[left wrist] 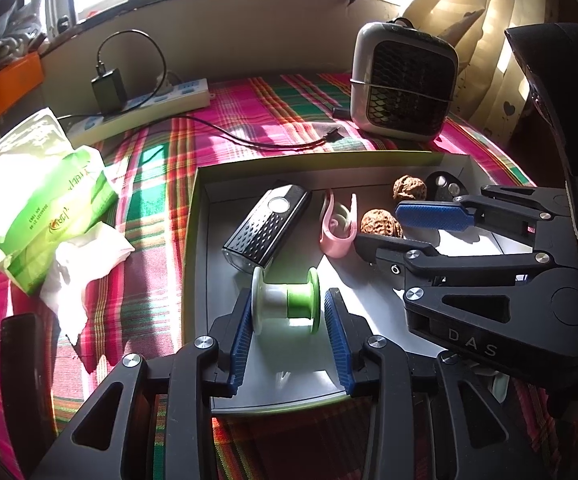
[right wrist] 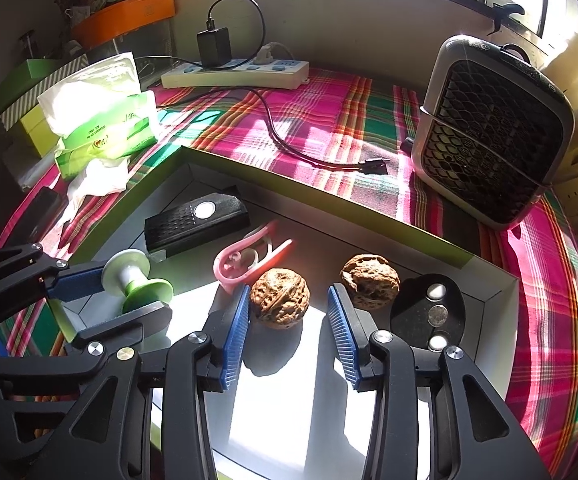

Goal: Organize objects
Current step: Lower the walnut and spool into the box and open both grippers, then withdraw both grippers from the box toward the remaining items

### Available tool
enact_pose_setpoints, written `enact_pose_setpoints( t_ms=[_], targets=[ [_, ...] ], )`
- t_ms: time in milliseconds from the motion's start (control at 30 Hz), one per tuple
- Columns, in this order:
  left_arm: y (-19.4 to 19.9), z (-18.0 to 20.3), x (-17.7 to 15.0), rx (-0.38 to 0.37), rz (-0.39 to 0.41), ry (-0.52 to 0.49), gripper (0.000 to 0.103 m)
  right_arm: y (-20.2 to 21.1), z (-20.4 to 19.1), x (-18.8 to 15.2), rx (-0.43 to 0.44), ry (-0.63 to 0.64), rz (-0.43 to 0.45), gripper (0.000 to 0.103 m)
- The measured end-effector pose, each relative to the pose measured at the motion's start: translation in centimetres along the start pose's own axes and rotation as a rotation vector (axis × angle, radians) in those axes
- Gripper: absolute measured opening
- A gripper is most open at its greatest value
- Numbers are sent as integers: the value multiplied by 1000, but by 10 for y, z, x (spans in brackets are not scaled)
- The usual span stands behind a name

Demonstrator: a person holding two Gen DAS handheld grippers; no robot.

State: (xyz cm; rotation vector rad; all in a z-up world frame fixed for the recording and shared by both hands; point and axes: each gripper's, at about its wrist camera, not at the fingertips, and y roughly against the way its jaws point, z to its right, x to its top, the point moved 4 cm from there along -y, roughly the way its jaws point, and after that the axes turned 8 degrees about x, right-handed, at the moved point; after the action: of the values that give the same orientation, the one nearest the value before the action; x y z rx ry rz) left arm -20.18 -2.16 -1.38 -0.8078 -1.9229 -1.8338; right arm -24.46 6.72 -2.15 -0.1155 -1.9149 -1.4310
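A shallow box (left wrist: 199, 216) with a white floor lies on the plaid cloth. In it are a green-and-white spool (left wrist: 287, 301), a black flashlight (left wrist: 267, 227), a pink clip (left wrist: 339, 222), two walnuts (right wrist: 280, 297) (right wrist: 370, 281) and a black oval piece (right wrist: 429, 312). My left gripper (left wrist: 287, 326) is open, its pads on either side of the spool, which rests on the box floor. My right gripper (right wrist: 287, 316) is open around the near walnut, and it also shows in the left wrist view (left wrist: 405, 228).
A grey fan heater (right wrist: 493, 132) stands at the back right. A power strip (right wrist: 235, 72) with a black charger and a loose black cable (right wrist: 289, 140) lies at the back. A green tissue pack (left wrist: 49, 208) and loose tissue lie left of the box.
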Motion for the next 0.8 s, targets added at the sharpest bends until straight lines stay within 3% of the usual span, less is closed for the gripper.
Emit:
enact_pose_setpoints(
  t_ms=[800],
  targets=[
    [19,1,-7,17,33,0,37,26,-6,-9,4,-22,52,42]
  ],
)
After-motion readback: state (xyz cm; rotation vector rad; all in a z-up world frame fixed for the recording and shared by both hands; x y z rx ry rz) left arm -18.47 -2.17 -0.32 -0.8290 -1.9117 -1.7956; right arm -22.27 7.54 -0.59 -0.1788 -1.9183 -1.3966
